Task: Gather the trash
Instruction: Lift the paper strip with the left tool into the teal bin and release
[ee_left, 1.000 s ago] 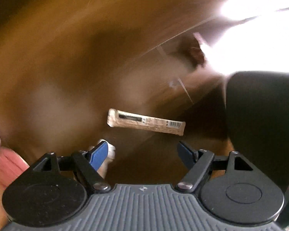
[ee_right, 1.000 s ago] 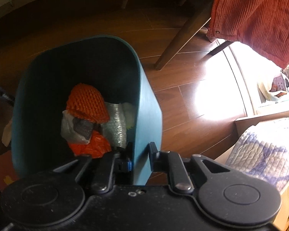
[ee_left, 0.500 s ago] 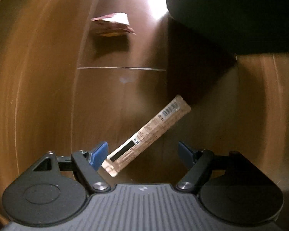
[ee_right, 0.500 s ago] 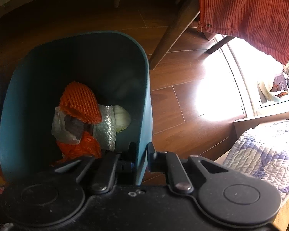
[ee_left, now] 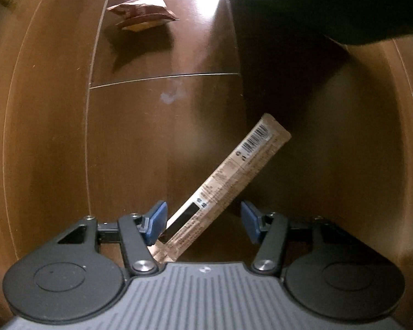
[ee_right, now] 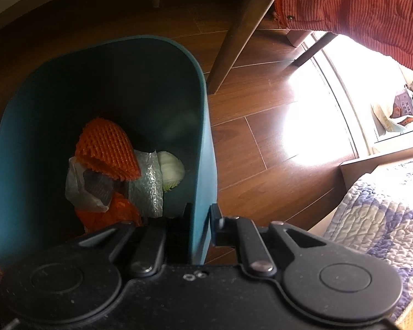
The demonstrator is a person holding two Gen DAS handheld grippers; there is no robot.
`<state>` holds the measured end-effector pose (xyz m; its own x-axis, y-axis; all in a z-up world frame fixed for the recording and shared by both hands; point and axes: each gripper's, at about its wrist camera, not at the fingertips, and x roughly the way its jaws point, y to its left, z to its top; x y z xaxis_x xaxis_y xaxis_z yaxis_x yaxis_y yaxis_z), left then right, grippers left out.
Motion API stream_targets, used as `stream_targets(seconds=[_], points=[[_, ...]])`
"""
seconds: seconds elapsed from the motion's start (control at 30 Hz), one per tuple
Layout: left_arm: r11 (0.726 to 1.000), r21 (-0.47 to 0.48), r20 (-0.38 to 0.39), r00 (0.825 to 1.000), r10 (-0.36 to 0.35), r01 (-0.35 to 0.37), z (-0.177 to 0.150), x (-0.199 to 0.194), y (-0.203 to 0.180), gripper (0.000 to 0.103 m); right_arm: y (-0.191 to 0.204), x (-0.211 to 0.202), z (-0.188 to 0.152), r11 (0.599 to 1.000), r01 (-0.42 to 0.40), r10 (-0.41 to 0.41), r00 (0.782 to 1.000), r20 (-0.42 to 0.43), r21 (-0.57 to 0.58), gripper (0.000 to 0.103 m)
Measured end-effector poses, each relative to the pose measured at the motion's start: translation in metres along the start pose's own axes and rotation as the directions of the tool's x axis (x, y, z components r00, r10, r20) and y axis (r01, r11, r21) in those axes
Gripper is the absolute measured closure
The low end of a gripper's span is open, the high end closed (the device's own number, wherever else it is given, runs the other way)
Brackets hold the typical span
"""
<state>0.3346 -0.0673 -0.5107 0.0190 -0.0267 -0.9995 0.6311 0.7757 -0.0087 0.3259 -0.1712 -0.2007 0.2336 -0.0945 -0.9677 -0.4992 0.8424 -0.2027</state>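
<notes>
Long stick wrapper (ee_left: 228,184) flat on the wooden floor (ee_left: 55,137), long axis slanting from near-left to far-right, barcode end farthest away, near end tucked between the spread blue pads (ee_left: 157,221) of the left gripper (ee_left: 203,222), hard by the left pad. Released, nothing clamped. Probably needs squaring across the strip before closing. Crumpled snack packet (ee_left: 141,12) well beyond, toward the floor's far side. Right gripper (ee_right: 199,228) clenched on the teal bin (ee_right: 201,143) wall, orange netting (ee_right: 107,148) and plastic inside, farther from the wrapper.

left wrist: down, close over floor (ee_left: 140,143) | right wrist: down into bin (ee_right: 203,126)
</notes>
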Motion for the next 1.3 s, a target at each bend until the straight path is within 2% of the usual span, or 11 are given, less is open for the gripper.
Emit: stream_targets(seconds=[0.07,0.17,0.27,0.4,0.6,0.77,0.93,1.1,1.2,1.3], points=[[1.000,0.010,0.001,1.000,0.003,-0.003,0.000,0.000,-0.002,0.050,0.000,0.000,-0.001,1.000,-0.004,0.004,1.000,0.002,0.007,0.092],[1.000,0.003,-0.002,1.000,0.001,-0.001,0.000,-0.002,-0.004,0.072,-0.001,0.000,-0.002,1.000,-0.009,0.009,1.000,0.007,0.019,0.092],[0.999,-0.026,-0.007,1.000,0.025,-0.025,0.004,0.002,-0.006,0.076,-0.004,0.001,-0.004,0.999,-0.006,0.006,1.000,0.005,0.039,0.093],[0.992,-0.115,0.001,0.999,0.046,-0.046,0.001,-0.004,0.001,0.079,-0.004,0.002,-0.010,0.998,0.011,-0.010,1.000,-0.009,0.069,0.094],[0.956,-0.291,0.046,0.998,0.054,-0.038,-0.008,-0.038,0.032,0.082,-0.002,0.004,-0.015,0.993,0.044,-0.040,0.999,-0.033,0.107,0.096],[0.930,-0.363,0.082,0.993,0.085,-0.050,-0.009,-0.086,0.052,0.085,0.000,0.002,-0.018,0.988,0.057,-0.053,0.998,-0.027,0.144,0.098],[0.918,-0.391,0.119,0.985,0.122,-0.067,-0.012,-0.139,0.062,0.086,0.010,-0.002,-0.019,0.989,0.085,-0.084,0.996,-0.014,0.122,0.098],[0.897,-0.439,0.164,0.977,0.136,-0.051,-0.018,-0.196,0.066,0.087,0.020,-0.006,-0.019,0.990,0.094,-0.095,0.995,0.005,0.109,0.098],[0.889,-0.458,0.231,0.963,0.139,-0.018,-0.021,-0.246,0.062,0.087,0.024,-0.008,-0.016,0.991,0.090,-0.092,0.996,0.019,0.101,0.098],[0.888,-0.458,0.331,0.934,0.132,0.036,-0.023,-0.296,0.054,0.087,0.030,-0.011,-0.012,0.993,0.086,-0.089,0.995,0.036,0.082,0.097]])
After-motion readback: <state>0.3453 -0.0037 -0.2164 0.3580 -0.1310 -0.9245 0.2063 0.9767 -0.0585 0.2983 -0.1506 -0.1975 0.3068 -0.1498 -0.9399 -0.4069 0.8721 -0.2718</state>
